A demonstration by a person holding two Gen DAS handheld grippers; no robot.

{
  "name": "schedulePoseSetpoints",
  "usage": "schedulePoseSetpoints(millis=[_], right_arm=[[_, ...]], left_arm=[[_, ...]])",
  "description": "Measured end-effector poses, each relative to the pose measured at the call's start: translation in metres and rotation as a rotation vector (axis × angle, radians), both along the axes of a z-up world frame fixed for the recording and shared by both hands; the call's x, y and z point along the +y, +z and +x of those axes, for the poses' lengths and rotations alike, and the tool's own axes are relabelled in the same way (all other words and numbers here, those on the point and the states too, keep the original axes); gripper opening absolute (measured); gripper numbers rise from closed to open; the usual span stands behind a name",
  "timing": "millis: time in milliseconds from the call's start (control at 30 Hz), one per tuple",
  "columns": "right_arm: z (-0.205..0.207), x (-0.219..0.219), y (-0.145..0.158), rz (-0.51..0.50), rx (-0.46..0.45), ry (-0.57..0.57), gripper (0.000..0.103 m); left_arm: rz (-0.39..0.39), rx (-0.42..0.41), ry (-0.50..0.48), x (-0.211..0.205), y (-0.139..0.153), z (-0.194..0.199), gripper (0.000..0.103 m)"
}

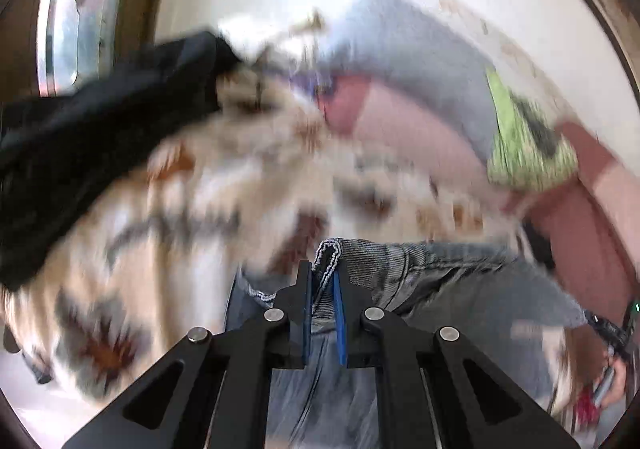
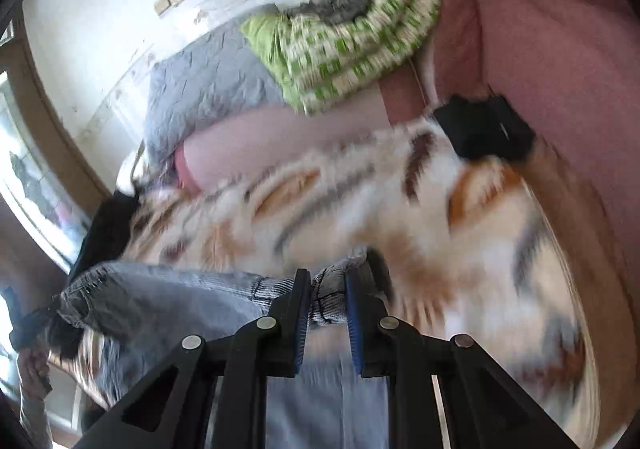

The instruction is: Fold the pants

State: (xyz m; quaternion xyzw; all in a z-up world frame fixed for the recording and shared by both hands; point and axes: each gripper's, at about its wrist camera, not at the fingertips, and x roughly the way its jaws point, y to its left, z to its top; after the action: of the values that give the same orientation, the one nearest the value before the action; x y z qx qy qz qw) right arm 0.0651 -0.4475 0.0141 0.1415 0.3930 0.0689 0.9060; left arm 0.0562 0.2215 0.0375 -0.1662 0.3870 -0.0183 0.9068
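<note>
Left gripper (image 1: 323, 281) is pinched on a hemmed edge of the grey denim pants (image 1: 420, 269), blue pads pressed against the fabric. Right gripper (image 2: 328, 289) likewise clamps a bunched edge of the same pants (image 2: 160, 293), which stretch between the two, held above a cream patterned blanket (image 2: 360, 209). Dark garment (image 1: 100, 137) lies at the blanket's left; grey pillow (image 2: 200, 89), green-checked cushion (image 2: 344, 49) and a black item (image 2: 484, 133) sit on a pink sofa (image 2: 560, 49). White wall (image 2: 100, 9) behind. No legible writing; background blurred.
</note>
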Motion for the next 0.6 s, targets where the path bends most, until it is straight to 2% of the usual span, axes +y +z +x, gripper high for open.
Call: schedulePoseSetpoints(millis=[67,100,133,167,267,300,333,367,400,433,533,600], right_arm=[[-0.031,0.000,-0.040,0.027,0.116,0.046,0.020],[-0.047,-0.001,-0.063,0.026,0.191,0.051,0.020],[-0.061,-0.006,-0.080,0.017,0.254,0.029,0.022],[-0.070,-0.011,-0.086,0.012,0.270,-0.007,0.023],[-0.090,-0.023,-0.068,0.024,0.202,-0.095,0.043],[-0.092,-0.023,-0.058,0.021,0.174,-0.116,0.058],[-0.092,-0.020,-0.047,0.023,0.144,-0.124,0.072],[-0.090,-0.016,-0.040,0.037,0.136,-0.116,0.075],[-0.083,-0.010,-0.035,0.086,0.147,-0.093,0.076],[-0.077,-0.009,-0.035,0.137,0.167,-0.083,0.076],[-0.060,-0.006,-0.057,0.367,0.277,-0.136,0.076],[-0.056,-0.003,-0.070,0.448,0.318,-0.158,0.075]], left_arm=[[0.018,0.056,-0.017,0.012,-0.027,-0.026,0.014],[0.016,0.125,-0.025,0.020,-0.043,-0.036,0.016],[0.020,0.171,-0.008,0.027,-0.053,-0.042,0.018],[0.071,0.188,0.050,0.037,-0.057,-0.051,0.017],[0.153,0.148,0.116,0.047,-0.038,-0.058,0.018],[0.162,0.120,0.117,0.045,-0.028,-0.058,0.020],[0.170,0.095,0.105,0.041,-0.020,-0.056,0.026],[0.178,0.061,0.076,0.029,-0.008,-0.052,0.038],[0.178,0.045,0.060,0.020,-0.003,-0.050,0.045],[0.172,0.023,0.037,0.007,0.001,-0.045,0.056],[0.182,-0.012,-0.020,-0.035,-0.004,-0.034,0.058],[0.192,0.019,-0.030,-0.056,-0.024,-0.023,0.058]])
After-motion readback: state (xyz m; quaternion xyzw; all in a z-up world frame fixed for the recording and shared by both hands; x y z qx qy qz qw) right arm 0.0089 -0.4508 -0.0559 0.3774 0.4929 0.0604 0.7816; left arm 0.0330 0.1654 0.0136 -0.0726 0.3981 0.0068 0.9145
